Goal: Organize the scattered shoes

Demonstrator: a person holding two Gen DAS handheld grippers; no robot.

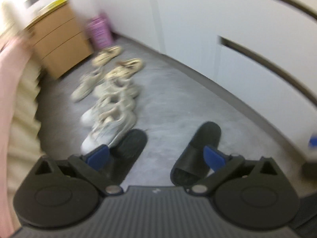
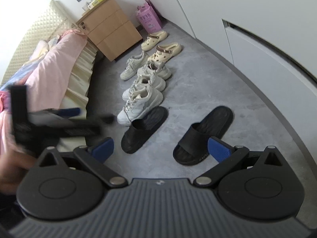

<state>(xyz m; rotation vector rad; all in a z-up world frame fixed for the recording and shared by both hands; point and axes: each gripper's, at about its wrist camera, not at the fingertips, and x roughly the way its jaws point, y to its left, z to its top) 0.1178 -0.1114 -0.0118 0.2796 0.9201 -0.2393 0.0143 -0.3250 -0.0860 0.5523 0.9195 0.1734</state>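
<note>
Shoes lie on the grey floor. Two black slides are nearest: the left slide (image 2: 145, 130) (image 1: 126, 150) and the right slide (image 2: 204, 134) (image 1: 196, 152), apart from each other. Behind them lie several white sneakers (image 2: 142, 99) (image 1: 111, 115) in a row, then two cream clogs (image 2: 164, 51) (image 1: 126, 65). My left gripper (image 1: 156, 156) is open and empty above the slides; its view is blurred. My right gripper (image 2: 161, 150) is open and empty, also above the slides. The left gripper shows blurred at the left of the right wrist view (image 2: 59, 119).
A bed with pink bedding (image 2: 51, 75) runs along the left. A wooden nightstand (image 2: 111, 33) and a pink box (image 2: 148, 19) stand at the back. White wardrobe doors (image 2: 257, 39) line the right side.
</note>
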